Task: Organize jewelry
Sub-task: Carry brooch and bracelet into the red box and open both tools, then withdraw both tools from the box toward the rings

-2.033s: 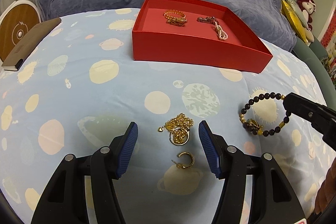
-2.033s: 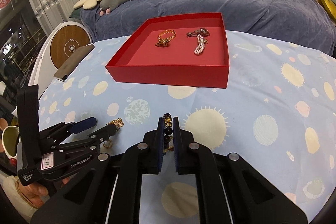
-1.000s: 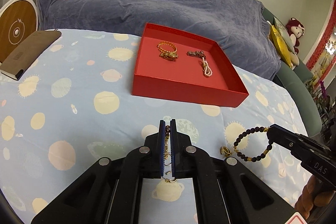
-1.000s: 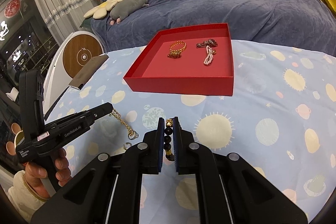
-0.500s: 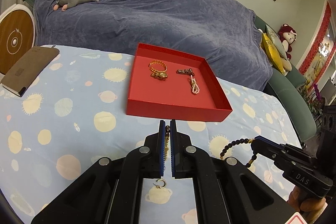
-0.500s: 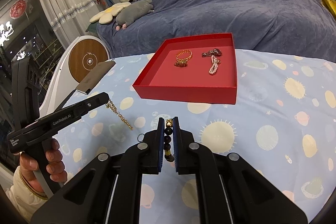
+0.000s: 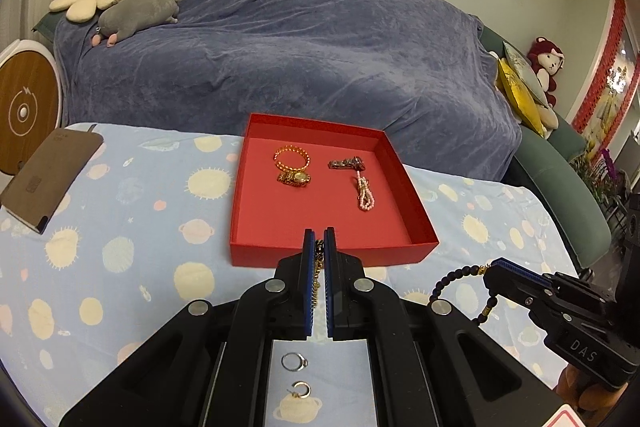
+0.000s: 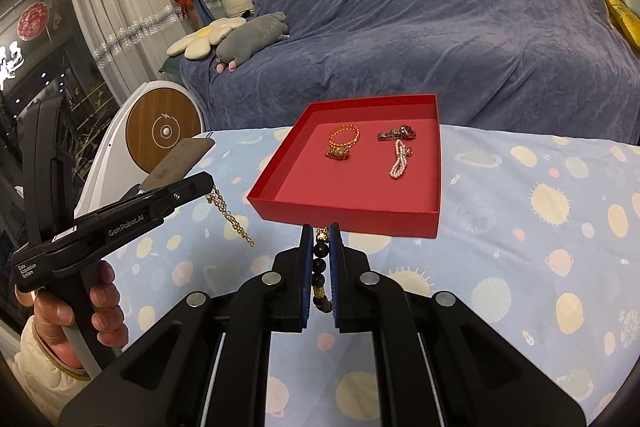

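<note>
A red tray (image 7: 320,255) (image 8: 344,213) stands on the patterned cloth. In it lie a gold bangle (image 7: 291,157), a gold watch (image 7: 294,178), a dark watch (image 7: 346,163) and a pink bead string (image 7: 365,193). My left gripper (image 7: 319,239) is shut on a gold chain (image 8: 230,215), held in the air before the tray's near wall. My right gripper (image 8: 321,233) is shut on a dark bead bracelet (image 7: 456,281), also held above the cloth near the tray. A silver ring (image 7: 294,361) and a gold hoop earring (image 7: 301,389) lie on the cloth below the left gripper.
A brown notebook (image 7: 44,179) lies at the table's left edge. A blue-covered sofa (image 7: 300,47) with plush toys (image 7: 132,11) stands behind the table. A round white-and-wood device (image 8: 162,131) stands at the left.
My left gripper shut on the gold chain and lifted it off the cloth. Both grippers rose and moved toward the tray with their loads. The ring and earring stayed on the cloth.
</note>
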